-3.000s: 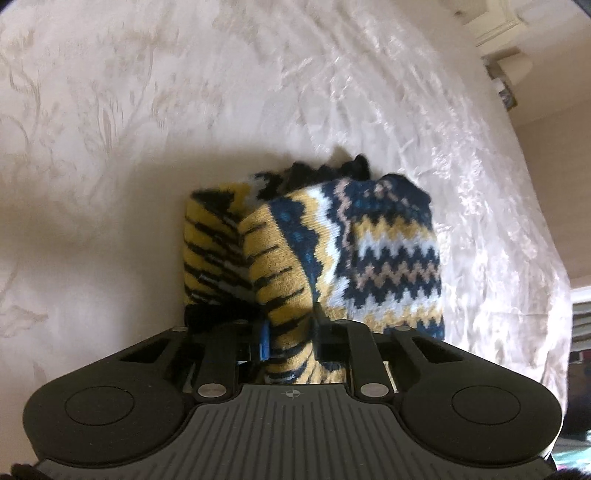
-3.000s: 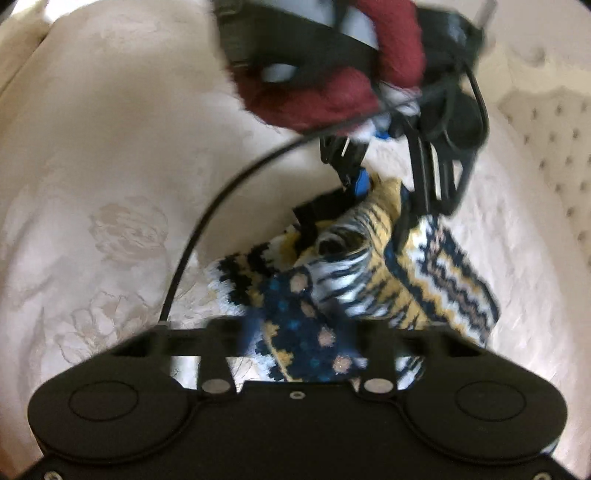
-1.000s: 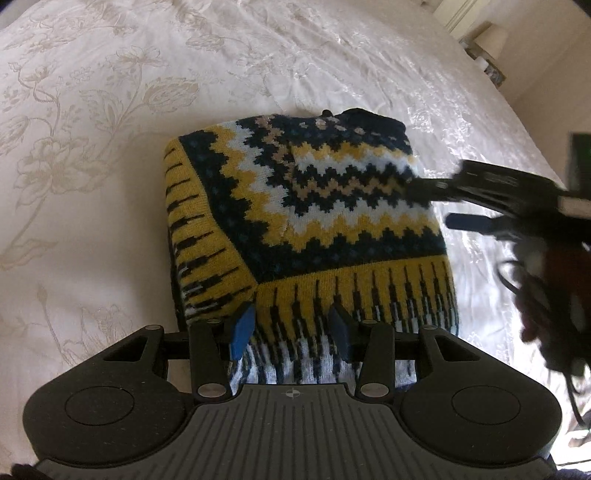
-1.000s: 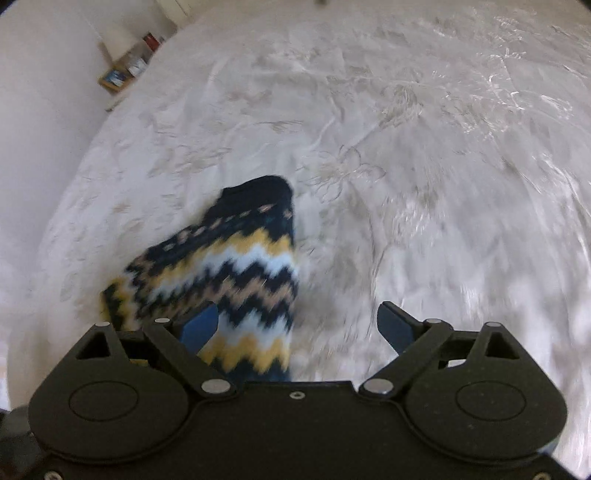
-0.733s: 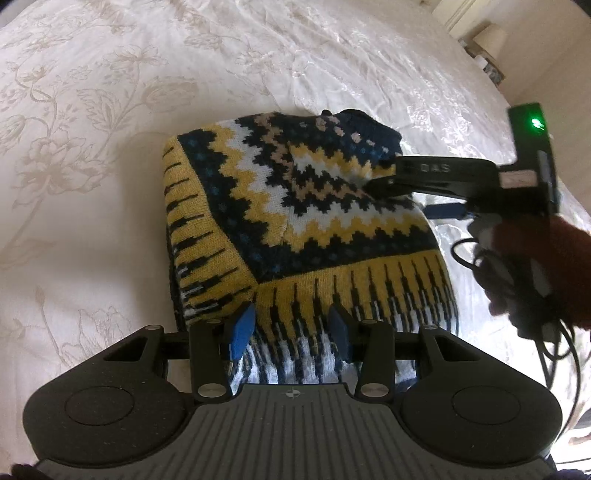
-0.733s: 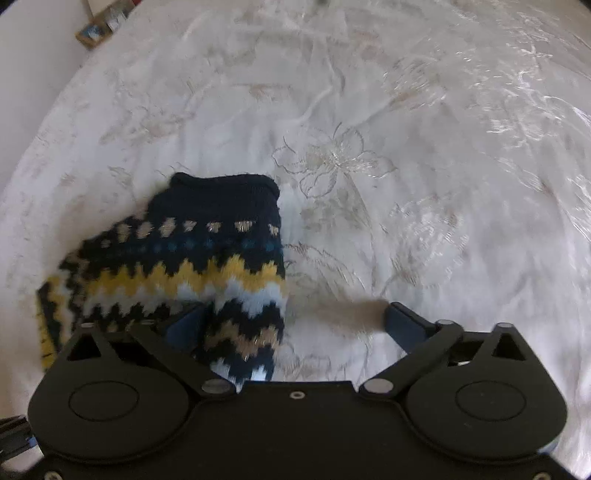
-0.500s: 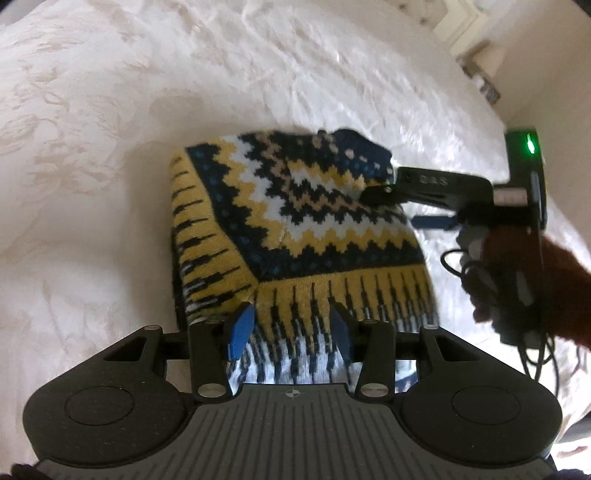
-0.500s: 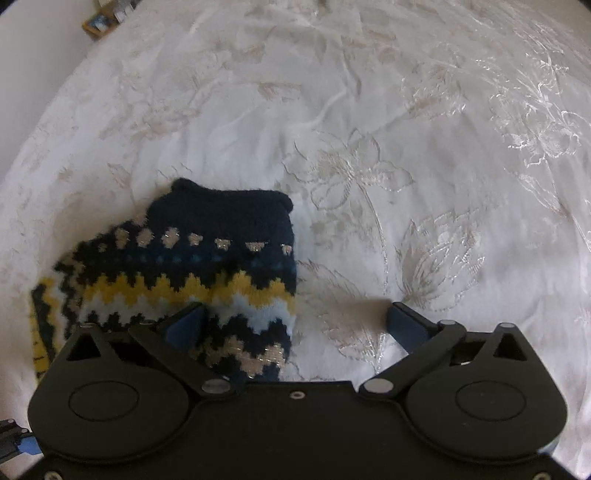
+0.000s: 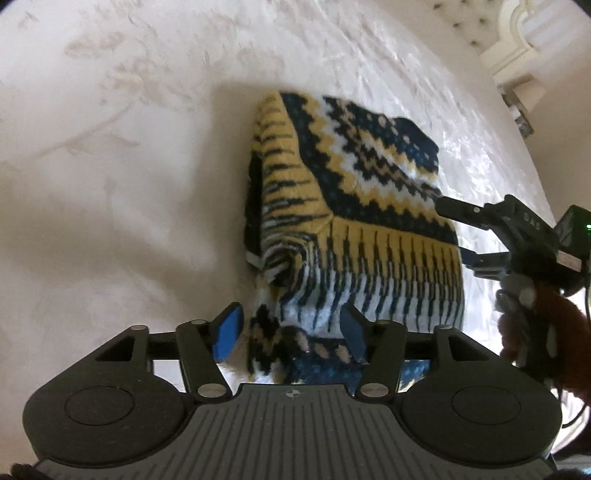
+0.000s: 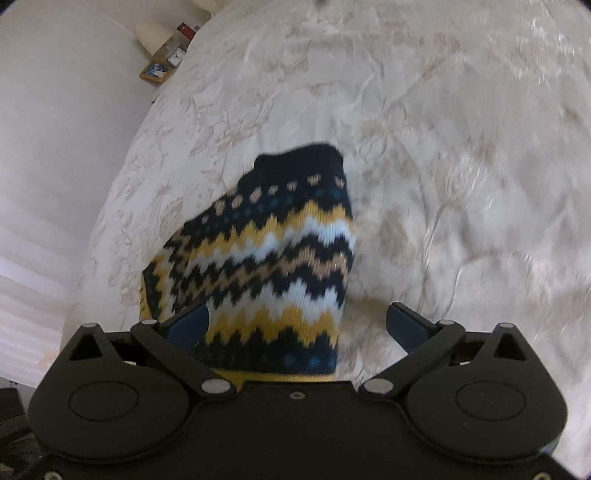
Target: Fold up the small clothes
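A folded knitted sweater (image 9: 354, 206) with navy, yellow, white and tan zigzag bands lies on a bed covered by a cream floral-embroidered bedspread (image 9: 110, 147). Its fringed-pattern yellow and white band faces the left wrist camera, and a looser navy fold with tan dots bunches up at the near edge.

The left tongs (image 9: 291, 334) stand partly apart, their blue pads on either side of that near bunched edge; the fabric sits between them, but they do not pinch it.

The right tongs (image 9: 454, 230) reach in from the right side of the left view, their black fingers against the sweater's right edge. In the right wrist view the right tongs (image 10: 297, 325) are spread wide, the left pad over the sweater (image 10: 273, 251) and the right pad over bare bedspread (image 10: 461, 147). The picture is somewhat blurred.

A bedside shelf with a lamp (image 10: 151, 35) and small items shows beyond the bed.
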Action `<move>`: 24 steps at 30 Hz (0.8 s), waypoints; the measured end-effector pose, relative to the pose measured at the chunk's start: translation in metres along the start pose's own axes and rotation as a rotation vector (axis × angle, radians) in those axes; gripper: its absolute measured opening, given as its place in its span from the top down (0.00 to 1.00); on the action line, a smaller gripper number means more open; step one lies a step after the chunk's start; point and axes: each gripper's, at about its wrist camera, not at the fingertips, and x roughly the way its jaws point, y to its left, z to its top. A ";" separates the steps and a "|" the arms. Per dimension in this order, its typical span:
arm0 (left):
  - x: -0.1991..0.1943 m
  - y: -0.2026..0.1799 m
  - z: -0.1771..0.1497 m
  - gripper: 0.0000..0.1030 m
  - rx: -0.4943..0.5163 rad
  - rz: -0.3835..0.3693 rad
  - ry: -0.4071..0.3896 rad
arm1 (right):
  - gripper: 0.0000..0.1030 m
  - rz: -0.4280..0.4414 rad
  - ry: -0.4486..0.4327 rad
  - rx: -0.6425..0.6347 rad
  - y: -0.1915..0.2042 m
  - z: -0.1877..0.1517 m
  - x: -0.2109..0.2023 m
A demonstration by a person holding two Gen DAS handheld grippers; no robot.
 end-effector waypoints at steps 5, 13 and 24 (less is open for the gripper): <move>0.023 0.001 0.007 0.40 -0.037 -0.071 0.045 | 0.00 0.028 0.029 0.033 -0.004 -0.001 0.011; 0.048 -0.002 0.021 0.42 -0.073 -0.235 0.111 | 0.00 0.124 0.068 0.066 -0.006 0.004 0.027; 0.028 -0.036 -0.005 0.57 0.002 -0.351 0.115 | 0.53 0.106 0.041 -0.009 0.020 -0.020 -0.019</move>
